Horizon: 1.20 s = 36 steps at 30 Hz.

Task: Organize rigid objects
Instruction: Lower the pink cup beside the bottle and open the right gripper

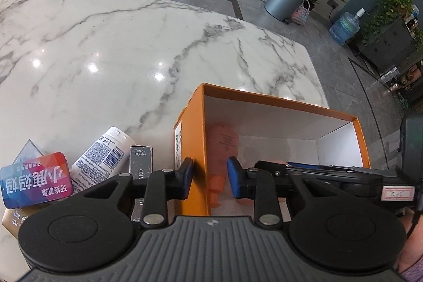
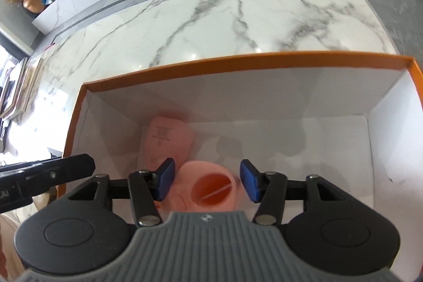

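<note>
Two hand-held grippers work at one orange box (image 1: 197, 123), which stands open-topped on a white marble table (image 1: 119, 44). Left gripper (image 1: 210, 175) straddles the box's left wall: its left pad lies outside against the orange face, its right pad inside, and the jaws stand only narrowly apart with the wall between them; whether the pads actually press on the wall cannot be told. Right gripper (image 2: 207, 183) hangs inside the box, pointing steeply down, jaws spread with clear gaps on both sides of a pink bottle (image 2: 211, 189) seen cap-end on between the blue pads; the pads do not touch it. A second pink shape (image 2: 166, 142), printed with fine text, lies on the box floor against the left inner wall, just beyond the first; it is blurred. Outside the box, to its left on the table, lie a white tube (image 1: 101, 157) with a barcode, a dark slim carton (image 1: 140, 165) just beside the box wall, and a red-and-blue tin (image 1: 35, 180) resting partly over the tube's near end. The rest of the box floor shows white.
</note>
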Tool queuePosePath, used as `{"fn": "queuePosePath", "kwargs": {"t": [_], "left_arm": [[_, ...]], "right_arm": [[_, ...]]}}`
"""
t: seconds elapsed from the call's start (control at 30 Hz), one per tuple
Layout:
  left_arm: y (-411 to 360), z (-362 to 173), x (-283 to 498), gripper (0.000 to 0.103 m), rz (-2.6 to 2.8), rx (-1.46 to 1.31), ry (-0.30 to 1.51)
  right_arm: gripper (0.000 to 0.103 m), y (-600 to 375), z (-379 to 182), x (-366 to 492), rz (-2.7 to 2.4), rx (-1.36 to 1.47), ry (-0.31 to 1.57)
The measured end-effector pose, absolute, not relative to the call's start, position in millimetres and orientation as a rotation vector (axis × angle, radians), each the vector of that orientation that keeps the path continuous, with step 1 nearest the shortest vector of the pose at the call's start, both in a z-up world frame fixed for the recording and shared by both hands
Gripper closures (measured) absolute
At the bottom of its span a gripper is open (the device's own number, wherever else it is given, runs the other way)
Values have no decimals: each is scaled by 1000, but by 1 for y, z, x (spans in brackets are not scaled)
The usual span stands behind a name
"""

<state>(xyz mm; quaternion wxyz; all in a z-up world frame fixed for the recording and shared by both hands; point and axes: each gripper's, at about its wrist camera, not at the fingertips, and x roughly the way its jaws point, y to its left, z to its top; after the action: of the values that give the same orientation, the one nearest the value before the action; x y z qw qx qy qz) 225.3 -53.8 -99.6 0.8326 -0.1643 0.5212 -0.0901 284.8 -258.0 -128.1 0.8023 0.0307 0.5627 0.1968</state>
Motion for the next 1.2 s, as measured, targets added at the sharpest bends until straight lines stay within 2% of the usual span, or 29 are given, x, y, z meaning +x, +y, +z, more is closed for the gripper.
{"fn": "queuePosePath", "kwargs": {"t": [0.23, 0.4, 0.53, 0.73, 1.03, 1.2], "left_arm": [[-52, -100, 223, 71, -200, -363, 1108], [-53, -100, 222, 71, -199, -352, 1108], [-55, -99, 222, 71, -193, -344, 1109], [-56, -97, 220, 71, -196, -338, 1119], [-58, -97, 219, 71, -193, -327, 1112], [-56, -97, 218, 71, -195, -328, 1112]], "right_arm": [[41, -265, -128, 286, 363, 93, 1354], [44, -276, -132, 278, 336, 129, 1424], [44, -270, -121, 274, 366, 127, 1344], [45, -244, -109, 273, 405, 19, 1075], [47, -267, -139, 256, 371, 44, 1297], [47, -256, -154, 263, 377, 19, 1332]]}}
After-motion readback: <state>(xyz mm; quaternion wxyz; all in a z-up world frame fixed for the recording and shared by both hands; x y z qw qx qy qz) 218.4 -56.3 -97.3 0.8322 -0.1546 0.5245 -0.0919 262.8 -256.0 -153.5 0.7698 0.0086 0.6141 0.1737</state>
